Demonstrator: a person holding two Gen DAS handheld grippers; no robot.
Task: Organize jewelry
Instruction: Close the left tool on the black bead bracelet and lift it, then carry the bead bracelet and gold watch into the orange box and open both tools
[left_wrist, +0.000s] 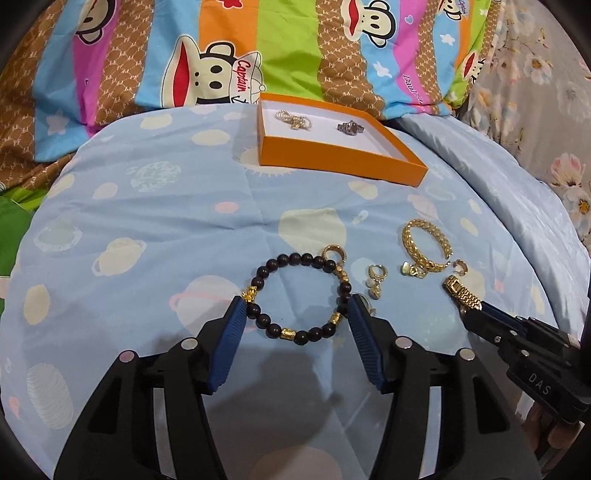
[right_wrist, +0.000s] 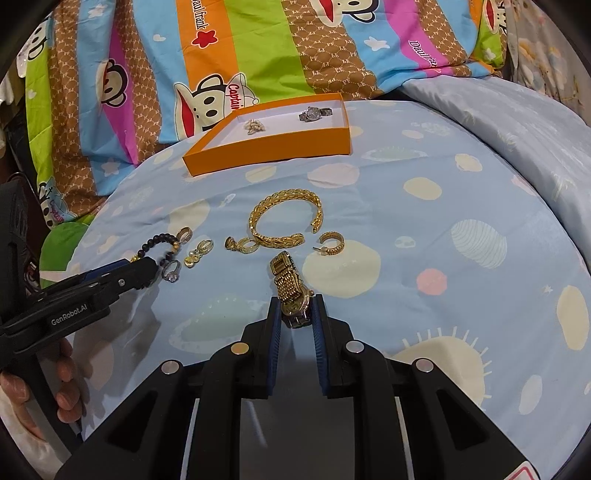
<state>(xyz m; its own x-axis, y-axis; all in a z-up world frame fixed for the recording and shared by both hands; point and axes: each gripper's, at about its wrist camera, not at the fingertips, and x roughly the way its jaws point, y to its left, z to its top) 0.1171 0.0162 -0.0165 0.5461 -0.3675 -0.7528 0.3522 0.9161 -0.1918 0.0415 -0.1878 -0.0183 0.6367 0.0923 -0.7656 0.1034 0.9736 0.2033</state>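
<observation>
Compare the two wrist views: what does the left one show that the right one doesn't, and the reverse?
Left wrist only: the whole beaded bracelet between the open left gripper.
Right wrist only: the gold watch face pinched in the right gripper, a stone ring, and the person's hand.
Both: the orange box and the gold woven bangle.

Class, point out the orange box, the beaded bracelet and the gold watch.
orange box (left_wrist: 332, 155), left wrist view, its front wall.
beaded bracelet (left_wrist: 258, 282), left wrist view, a dark bead on its left arc.
gold watch (right_wrist: 288, 284), right wrist view, its band.
</observation>
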